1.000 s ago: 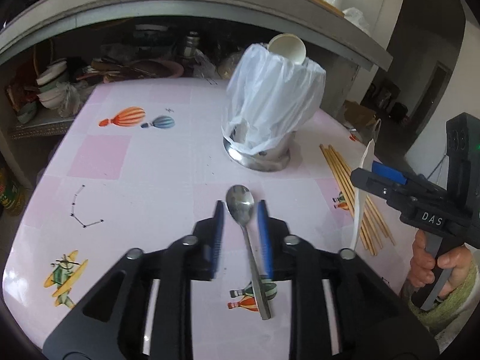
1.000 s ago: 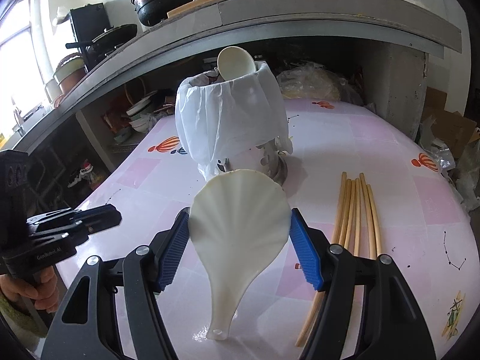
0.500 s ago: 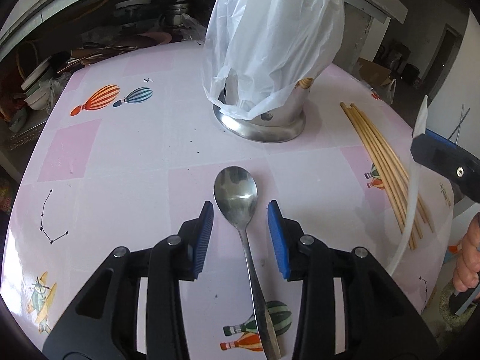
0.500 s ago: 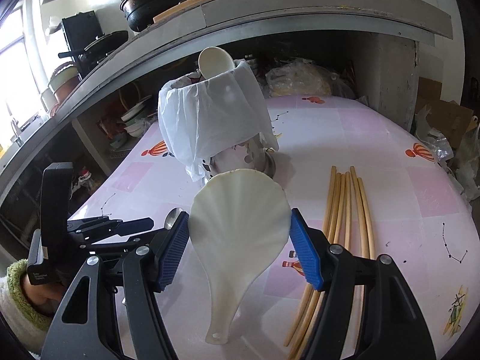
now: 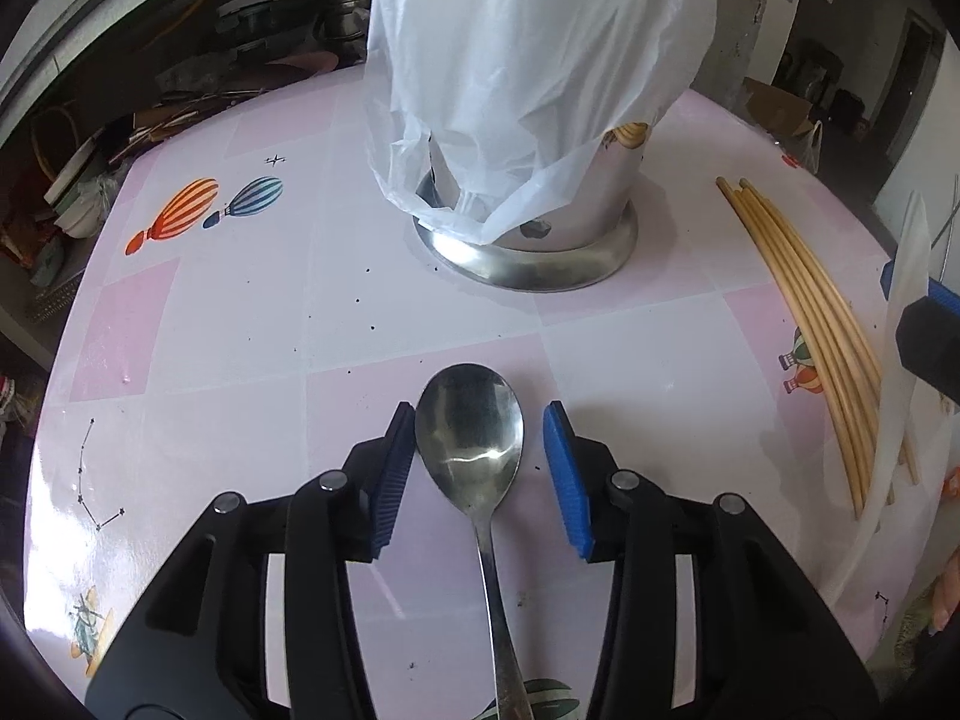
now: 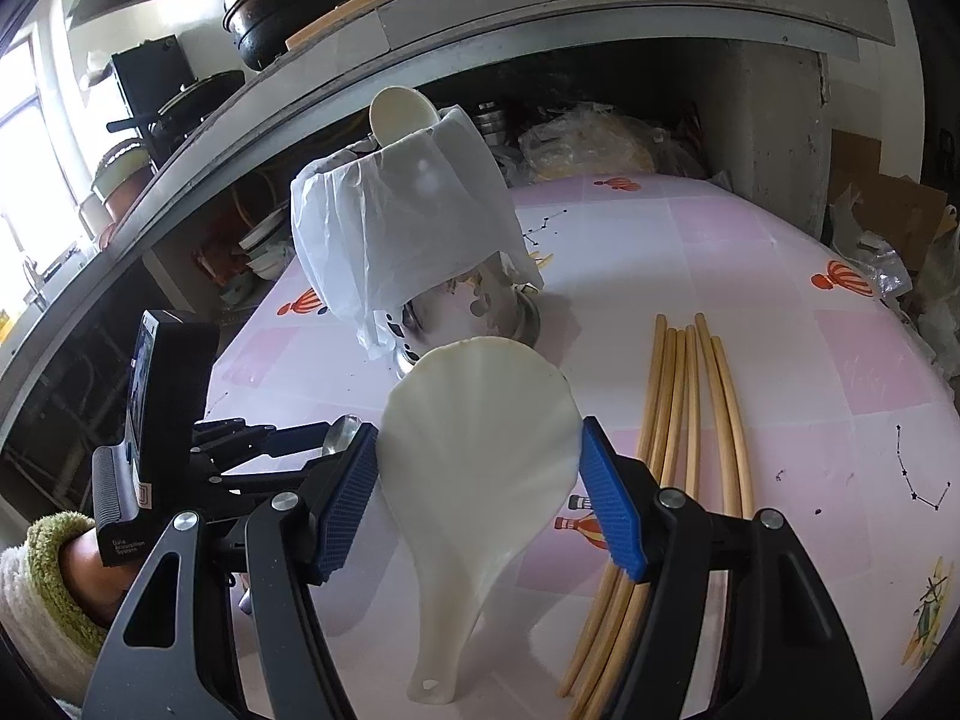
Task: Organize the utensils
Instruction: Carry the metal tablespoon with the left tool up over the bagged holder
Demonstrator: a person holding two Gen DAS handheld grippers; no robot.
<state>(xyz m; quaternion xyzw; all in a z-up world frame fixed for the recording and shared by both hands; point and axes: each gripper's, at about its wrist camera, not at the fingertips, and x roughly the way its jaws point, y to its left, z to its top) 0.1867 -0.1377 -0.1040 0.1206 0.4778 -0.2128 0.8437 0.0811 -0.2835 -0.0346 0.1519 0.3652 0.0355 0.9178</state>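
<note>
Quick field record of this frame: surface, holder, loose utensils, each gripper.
surface: pink checked tablecloth with balloon prints
holder: steel utensil holder draped with a white plastic bag, a pale spoon sticking out of the top
loose utensils: metal spoon lying flat; bamboo chopsticks in a bundle to the right
left gripper: jaws opening, astride the metal spoon's bowl, pads not pressing
right gripper: shut on the white rice paddle, held above the cloth

Daylight floods in from the window (image 6: 24, 138) at my left, which is blown out. The glossy tabletop (image 5: 240, 324) shows glare, the spoon (image 5: 469, 438) glints. Edges bend heavily; the shelf (image 5: 180, 90) underneath stays dim, maybe slightly soft.
</note>
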